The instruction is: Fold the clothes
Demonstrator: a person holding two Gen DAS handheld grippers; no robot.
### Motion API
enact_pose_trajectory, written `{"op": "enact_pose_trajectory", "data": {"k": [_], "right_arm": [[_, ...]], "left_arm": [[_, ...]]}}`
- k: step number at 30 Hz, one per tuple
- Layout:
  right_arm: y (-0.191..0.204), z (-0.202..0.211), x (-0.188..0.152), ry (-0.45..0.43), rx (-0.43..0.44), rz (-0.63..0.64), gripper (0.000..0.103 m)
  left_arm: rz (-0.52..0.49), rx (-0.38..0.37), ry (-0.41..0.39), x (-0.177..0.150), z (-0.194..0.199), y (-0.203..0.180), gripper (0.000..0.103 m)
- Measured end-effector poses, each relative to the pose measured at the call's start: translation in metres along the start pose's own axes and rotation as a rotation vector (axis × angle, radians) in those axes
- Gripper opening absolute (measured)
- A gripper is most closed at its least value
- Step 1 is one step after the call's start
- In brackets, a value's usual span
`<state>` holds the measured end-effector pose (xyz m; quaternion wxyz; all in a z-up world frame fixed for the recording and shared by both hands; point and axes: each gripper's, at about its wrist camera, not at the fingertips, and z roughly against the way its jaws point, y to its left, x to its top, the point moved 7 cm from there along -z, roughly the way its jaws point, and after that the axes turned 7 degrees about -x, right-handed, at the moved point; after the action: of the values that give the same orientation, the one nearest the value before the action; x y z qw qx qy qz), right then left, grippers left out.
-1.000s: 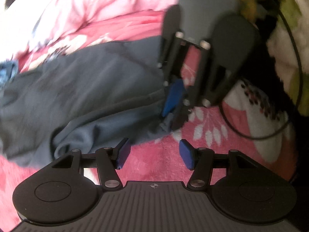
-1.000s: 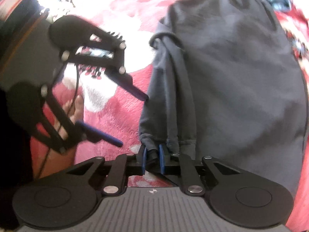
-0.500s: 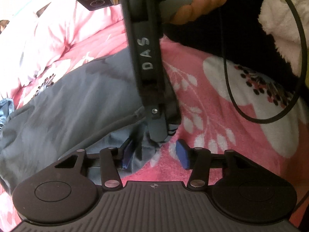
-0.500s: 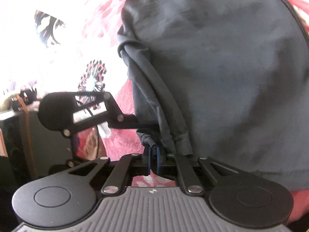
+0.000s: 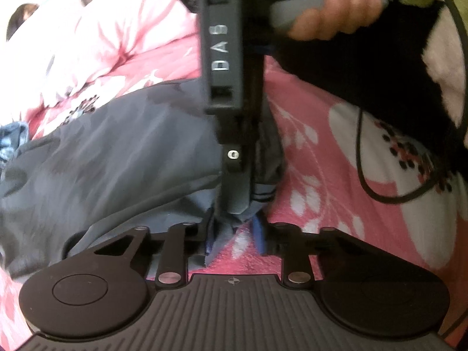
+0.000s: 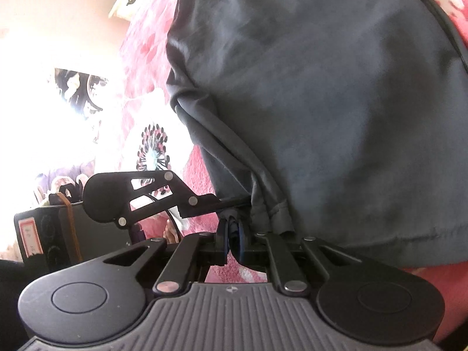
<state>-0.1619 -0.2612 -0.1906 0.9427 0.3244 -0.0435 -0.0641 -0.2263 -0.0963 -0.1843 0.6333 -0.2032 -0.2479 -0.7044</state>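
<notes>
Both grippers now at one corner of the grey garment point(image 6: 321, 102).
Left gripper point(image 5: 234, 235), spread a second ago, is closing on the hem; right gripper point(image 6: 233, 241) stays pinched there — handover or paired lift likely.

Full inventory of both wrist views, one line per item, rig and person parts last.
Garment: one, dark grey, spread on the blanket, one corner bunched between the two tools.
Blanket: one, pink-red with white flower print, under the garment.
Denim fabric: one piece, blue, at the left edge of the left wrist view.
Cable: one, black, looping over the blanket on the right.
Dark box: one, black with an orange band and a label, left in the right wrist view.
Left hand-held gripper: black with blue pads, jaws closing, garment corner between them.
Right hand-held gripper: black with blue pads, shut on the garment corner.
Person's hand: one, gripping the right tool's handle.
</notes>
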Motion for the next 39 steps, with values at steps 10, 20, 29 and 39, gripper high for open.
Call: {"op": "enact_pose_trajectory", "data": {"k": [10,20,29,39], "right_arm": [[-0.006,0.032,0.017,-0.128,0.063,-0.071,0.020],[0.017,0.131,0.059,-0.392,-0.101,0.210,0.041],[0.046,0.110,0.037,-0.128,-0.355,0.740,0.068],[0.042,0.006,-0.033,-0.012,-0.775,1.146,0.067]], "left_arm": [[0.149,-0.010,-0.057,-0.002,0.013,0.010,0.011],[0.620,-0.003,-0.292,-0.014,0.049,0.054,0.008],[0.781,0.016,-0.369,-0.030,0.060,0.070,0.008],[0.802,0.019,-0.376,-0.029,0.054,0.078,0.008]]}}
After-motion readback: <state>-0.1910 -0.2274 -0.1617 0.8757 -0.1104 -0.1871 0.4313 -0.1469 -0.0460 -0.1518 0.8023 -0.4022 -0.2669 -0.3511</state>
